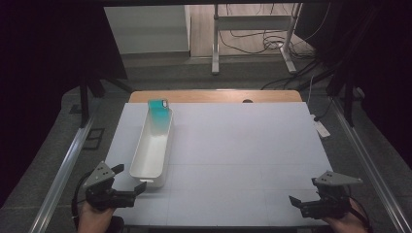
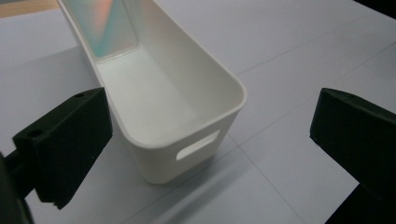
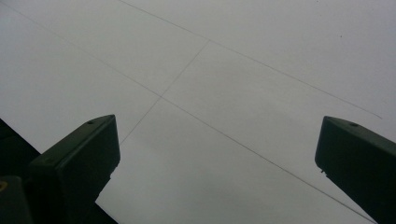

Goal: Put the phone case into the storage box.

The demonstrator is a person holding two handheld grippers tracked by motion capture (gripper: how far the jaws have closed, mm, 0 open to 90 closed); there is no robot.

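Note:
A long white bin point(image 1: 154, 150) lies lengthwise on the left part of the white table top point(image 1: 243, 145). A flat teal object point(image 1: 159, 111) leans inside its far end. My left gripper point(image 1: 130, 177) hovers at the bin's near end, open, with nothing between its jaws. In the left gripper view the bin point(image 2: 187, 140) with its handle slot sits between the wide-apart jaws of the left gripper point(image 2: 210, 140), and the teal object point(image 2: 105, 23) shows at the far end. My right gripper point(image 1: 303, 190) is open at the near right corner; the right gripper point(image 3: 217, 158) faces bare table.
A wooden edge point(image 1: 214, 95) borders the far side of the table. Metal rails run along both sides. Beyond are a stand's legs point(image 1: 215, 58), loose cables point(image 1: 262, 41) and a white power strip point(image 1: 321, 128) on the floor. The table's middle and right lie bare.

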